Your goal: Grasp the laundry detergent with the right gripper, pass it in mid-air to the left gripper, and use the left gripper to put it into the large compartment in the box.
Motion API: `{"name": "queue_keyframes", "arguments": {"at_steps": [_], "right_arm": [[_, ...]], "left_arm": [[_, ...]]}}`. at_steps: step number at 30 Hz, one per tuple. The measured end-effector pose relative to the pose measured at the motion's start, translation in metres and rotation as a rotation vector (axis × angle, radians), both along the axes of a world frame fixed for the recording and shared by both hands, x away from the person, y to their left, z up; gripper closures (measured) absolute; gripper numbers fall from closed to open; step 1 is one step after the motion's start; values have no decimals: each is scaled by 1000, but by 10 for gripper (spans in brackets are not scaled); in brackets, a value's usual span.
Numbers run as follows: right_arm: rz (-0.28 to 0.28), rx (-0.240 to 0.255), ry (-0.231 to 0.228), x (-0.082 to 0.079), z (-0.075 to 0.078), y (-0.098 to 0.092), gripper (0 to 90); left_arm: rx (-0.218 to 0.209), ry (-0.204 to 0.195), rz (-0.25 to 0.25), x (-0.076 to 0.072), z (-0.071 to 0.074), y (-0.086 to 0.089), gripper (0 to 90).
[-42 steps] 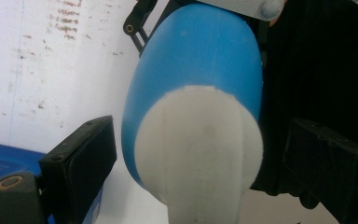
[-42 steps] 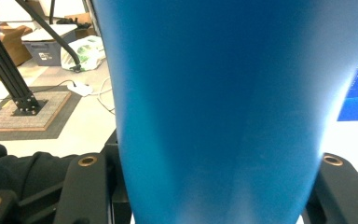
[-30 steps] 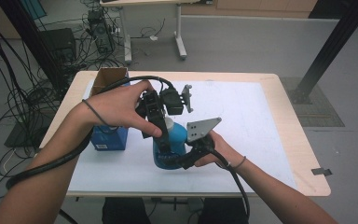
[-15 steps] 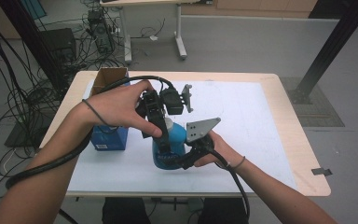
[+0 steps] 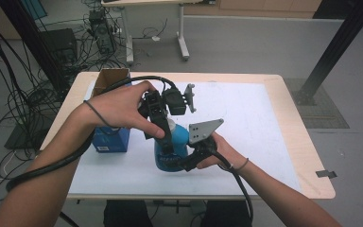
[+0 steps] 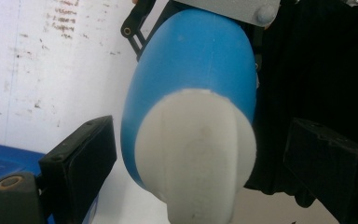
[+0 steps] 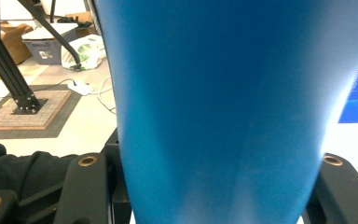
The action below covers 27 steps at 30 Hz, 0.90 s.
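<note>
Blue bottle (image 5: 172,149) upright on counter (image 5: 264,123), clamped low by right gripper (image 5: 189,158). Left gripper (image 5: 163,137) astride white cap (image 6: 196,154), seemingly not touching. Risk: twisting cap tips bottle.

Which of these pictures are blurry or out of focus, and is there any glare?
Right gripper view: the blue bottle is so close it blurs, the floor behind sharper. Left gripper view: its white cap is soft and grainy. High view: even light, slightly soft, no glare on the table.
</note>
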State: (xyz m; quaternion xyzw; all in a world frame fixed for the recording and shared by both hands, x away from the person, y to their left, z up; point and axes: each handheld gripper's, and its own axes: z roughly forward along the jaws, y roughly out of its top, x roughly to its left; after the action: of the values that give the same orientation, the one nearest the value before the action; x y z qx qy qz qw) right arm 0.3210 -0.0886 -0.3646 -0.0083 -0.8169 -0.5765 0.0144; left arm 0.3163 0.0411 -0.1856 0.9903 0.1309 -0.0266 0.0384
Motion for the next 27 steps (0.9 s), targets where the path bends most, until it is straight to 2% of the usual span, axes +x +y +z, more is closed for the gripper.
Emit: {"name": "queue_keyframes", "arguments": {"at_steps": [17, 27], "right_arm": [[10, -9, 1, 0, -1, 2, 412], [26, -12, -12, 0, 3, 3, 412]], "left_arm": [[12, -20, -9, -1, 0, 1, 88], [53, -44, -25, -3, -2, -4, 86]]}}
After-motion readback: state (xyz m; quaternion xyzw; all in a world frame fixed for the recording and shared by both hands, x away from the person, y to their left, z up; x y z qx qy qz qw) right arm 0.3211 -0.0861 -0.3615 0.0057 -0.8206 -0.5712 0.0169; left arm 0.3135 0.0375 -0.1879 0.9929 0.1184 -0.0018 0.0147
